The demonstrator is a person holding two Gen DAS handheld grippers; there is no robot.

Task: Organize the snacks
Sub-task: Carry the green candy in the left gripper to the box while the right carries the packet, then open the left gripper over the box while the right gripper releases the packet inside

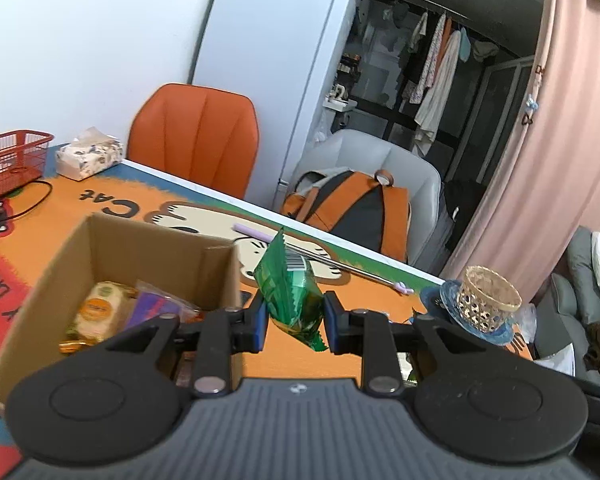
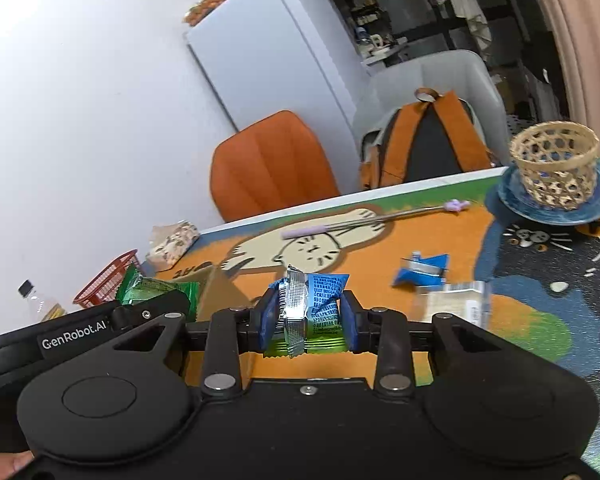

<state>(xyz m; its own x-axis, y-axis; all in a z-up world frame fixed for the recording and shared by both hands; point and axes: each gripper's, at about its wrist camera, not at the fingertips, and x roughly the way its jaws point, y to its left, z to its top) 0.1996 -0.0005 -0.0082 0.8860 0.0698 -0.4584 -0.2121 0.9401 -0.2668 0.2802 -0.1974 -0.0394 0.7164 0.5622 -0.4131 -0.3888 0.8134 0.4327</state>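
Across the left wrist view, the left claw (image 1: 294,322) pinched a green snack packet (image 1: 290,294) between its blue pads, the packet held clear of the surface (image 1: 300,356), which was covered by a bright orange cartoon cat mat. Just left of the claw stood an open cardboard box (image 1: 112,252) with several wrapped snacks lying inside. A purple-handled metal stick (image 1: 320,258) lay near the far edge. At the right end sat a small woven basket (image 1: 490,294) on a blue plate (image 1: 496,328). At the far left were a red mesh basket (image 1: 14,160) and a tissue pack (image 1: 90,156). Beyond the surface stood an orange chair (image 1: 196,140), a grey chair carrying an orange and black backpack (image 1: 352,208), a white fridge (image 1: 276,72), a pink curtain (image 1: 548,140), and clothes hanging in a dim back room.

From the right wrist view, the right claw (image 2: 308,316) was clamped on a blue and green snack packet (image 2: 314,312) with a silver seam, also above the mat. To its left the other claw's black body showed, with the green packet visible beside the box's corner. On the mat to the right lay a blue packet (image 2: 422,272) and a pale packet (image 2: 456,304), apart from each other. A clear bottle (image 2: 40,300) with a black cap stood at the far left, near the red basket.
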